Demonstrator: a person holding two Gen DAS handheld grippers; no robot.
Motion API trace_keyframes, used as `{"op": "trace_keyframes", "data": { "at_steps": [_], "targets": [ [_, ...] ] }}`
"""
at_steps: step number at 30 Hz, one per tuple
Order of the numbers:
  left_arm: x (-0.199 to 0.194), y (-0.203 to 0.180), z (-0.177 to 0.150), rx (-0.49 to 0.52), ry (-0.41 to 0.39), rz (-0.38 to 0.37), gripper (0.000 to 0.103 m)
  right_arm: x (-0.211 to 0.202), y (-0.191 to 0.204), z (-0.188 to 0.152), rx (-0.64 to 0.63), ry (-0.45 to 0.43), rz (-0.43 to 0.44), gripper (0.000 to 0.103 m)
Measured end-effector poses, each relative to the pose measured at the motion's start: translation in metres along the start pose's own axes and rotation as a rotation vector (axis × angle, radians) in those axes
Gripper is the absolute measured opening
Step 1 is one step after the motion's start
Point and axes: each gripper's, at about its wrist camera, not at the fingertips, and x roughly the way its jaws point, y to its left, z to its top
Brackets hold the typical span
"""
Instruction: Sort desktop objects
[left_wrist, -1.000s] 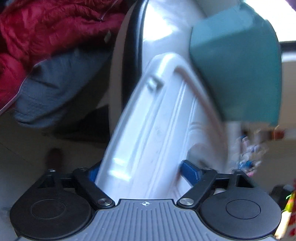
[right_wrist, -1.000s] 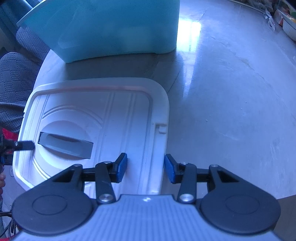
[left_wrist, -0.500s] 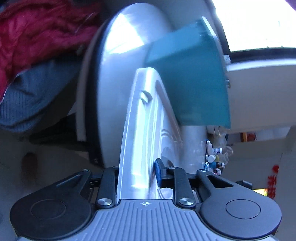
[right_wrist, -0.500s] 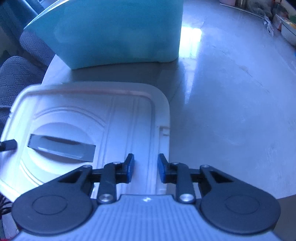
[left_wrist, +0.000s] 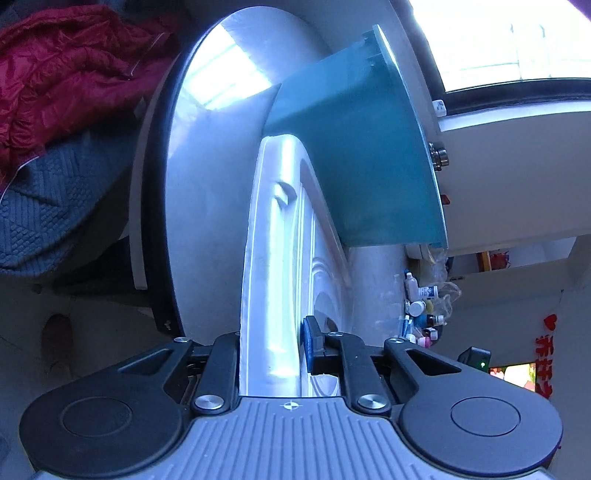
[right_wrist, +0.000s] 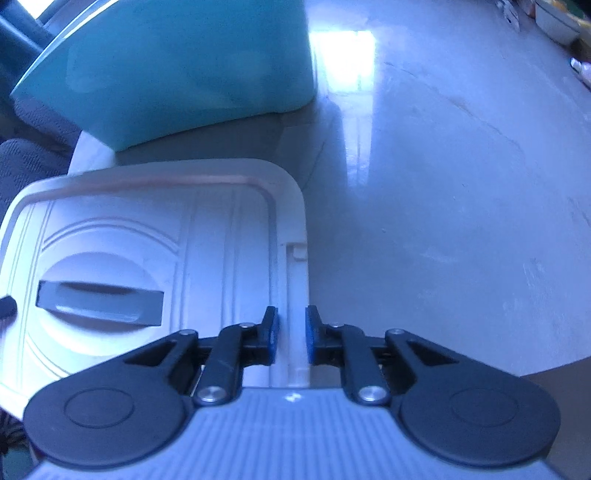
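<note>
A pale, glossy round surface is carrying the scene, with window light glaring off it. On it a white plastic lid with a grey recessed handle is lying flat near the edge, just in front of a teal storage bin that is standing upright behind it; I cannot tell whether lid and bin are touching.

The right gripper is straddling the lid's right-hand rim, its blue-padded jaws sitting narrowly on either side of that rim and clamping it. The left gripper is turned on its side, so its view is showing the surface as an upright disc; its jaws are clenching the opposite edge of the lid, with one blue pad pressing against the lid's top face while the other pad is hidden behind the plastic.

Farther out, the left wrist view is showing a red padded jacket lying on a grey quilted cushion beyond the surface's rim. A cluster of small bottles is standing at the far side, too small to identify. A bright window is filling the upper corner.
</note>
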Motion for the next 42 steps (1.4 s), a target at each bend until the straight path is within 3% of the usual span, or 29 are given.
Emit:
{"op": "trace_keyframes", "data": {
  "at_steps": [6,14,16,17,20,24,28,34,36,42],
  "targets": [
    [0.005,0.004,0.005,0.005,0.000,0.012,0.019,-0.001,-0.003,0.003,-0.007,0.040,-0.006,0.020],
    [0.011,0.011,0.012,0.037,0.019,0.090,0.027,0.006,-0.024,0.004,0.064,0.035,0.108,0.023],
    [0.012,0.013,0.012,0.037,0.023,0.084,0.027,0.008,-0.029,0.003,0.087,0.028,0.125,0.032],
    [0.012,0.014,0.012,0.037,0.025,0.082,0.027,0.009,-0.031,0.002,0.092,0.019,0.141,0.041],
    [0.013,0.017,0.011,0.037,0.032,0.073,0.027,0.013,-0.024,0.000,0.027,0.002,0.209,0.054],
    [0.010,0.023,0.012,0.011,0.025,0.069,0.027,0.015,-0.014,0.004,0.012,0.029,0.187,0.049],
    [0.002,0.025,0.011,0.019,0.006,0.083,0.027,0.016,-0.025,0.001,0.069,0.041,0.232,0.030],
    [-0.005,0.020,0.012,0.036,0.001,0.054,0.026,0.014,-0.021,-0.004,0.065,0.048,0.235,0.026],
    [-0.010,0.017,0.012,0.039,-0.013,0.034,0.023,0.012,-0.021,-0.006,0.068,0.050,0.235,0.019],
    [-0.012,0.007,0.012,0.055,-0.021,0.035,0.022,0.012,-0.017,-0.005,0.047,0.059,0.231,0.018]
  ]
}}
